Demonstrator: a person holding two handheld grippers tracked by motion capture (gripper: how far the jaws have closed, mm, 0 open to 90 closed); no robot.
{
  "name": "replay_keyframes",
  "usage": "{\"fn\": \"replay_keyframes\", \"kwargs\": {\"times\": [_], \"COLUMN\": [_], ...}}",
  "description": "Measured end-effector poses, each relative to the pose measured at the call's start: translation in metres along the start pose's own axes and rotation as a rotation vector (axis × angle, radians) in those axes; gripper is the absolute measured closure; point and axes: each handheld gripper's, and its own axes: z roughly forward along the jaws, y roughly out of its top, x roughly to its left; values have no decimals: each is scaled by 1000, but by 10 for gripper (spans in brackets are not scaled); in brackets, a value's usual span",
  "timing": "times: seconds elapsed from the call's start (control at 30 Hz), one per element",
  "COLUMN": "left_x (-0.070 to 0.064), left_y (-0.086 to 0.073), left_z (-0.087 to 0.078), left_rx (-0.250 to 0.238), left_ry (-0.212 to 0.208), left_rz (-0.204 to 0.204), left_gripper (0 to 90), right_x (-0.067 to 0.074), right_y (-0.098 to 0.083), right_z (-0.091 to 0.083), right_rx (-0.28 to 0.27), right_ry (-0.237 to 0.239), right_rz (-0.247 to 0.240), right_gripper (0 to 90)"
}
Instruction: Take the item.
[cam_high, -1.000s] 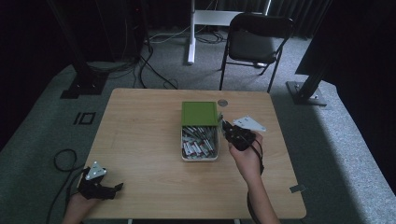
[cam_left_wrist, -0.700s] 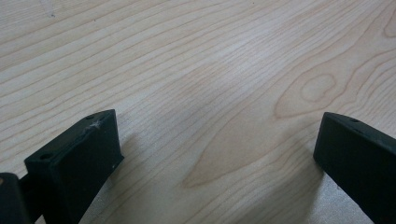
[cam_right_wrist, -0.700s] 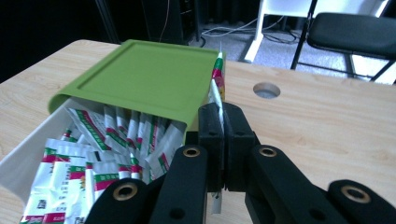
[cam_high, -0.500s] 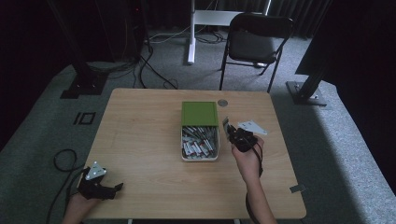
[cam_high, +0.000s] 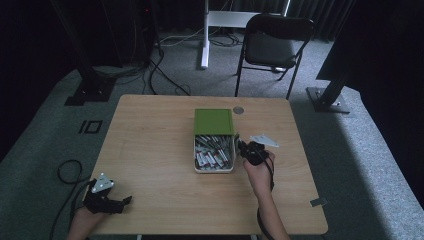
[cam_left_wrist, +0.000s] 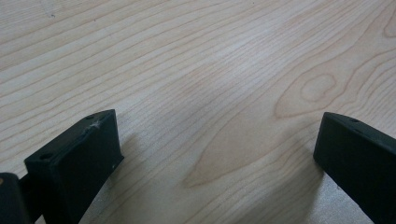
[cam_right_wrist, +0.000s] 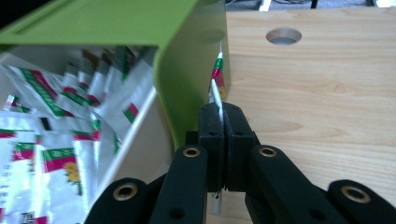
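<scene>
- Currently the right gripper is holding a thin sachet edge-on between its fully closed jaws, just outside the right wall of the box
- In the right gripper view the sachet is standing upright out of the jaw tips, with its long axis running along the jaws and its flat face lying parallel to the green lid edge beside it
- The box is lying to the left of the right gripper as the high view shows it, with the open white half full of similar sachets and the green lid covering the far half
- The deciding relation is sideways: the open compartment is sitting just beside the held sachet, across the box wall, so a move into the box would appear to call for a short shift to the left, over the rim
- The left gripper is resting at the near left corner of the table, well apart from the box, with its jaws standing wide open over bare wood
- The right hand is plainly the nearer one to the box
</scene>
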Motion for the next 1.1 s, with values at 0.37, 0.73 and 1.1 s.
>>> {"fn": "replay_keyframes", "kwargs": {"times": [0.37, 0.73, 1.1], "left_x": [0, 0, 0], "left_y": [0, 0, 0], "left_z": [0, 0, 0], "left_rx": [0, 0, 1], "left_ry": [0, 0, 0], "left_rz": [-1, 0, 0], "left_gripper": [14, 14, 14], "right_x": [-5, -17, -30], "right_y": [-17, -27, -36], "right_z": [16, 26, 32], "right_rx": [40, 81, 101], "right_ry": [5, -17, -60], "right_rz": [35, 17, -19], "right_gripper": [885, 824, 613]}}
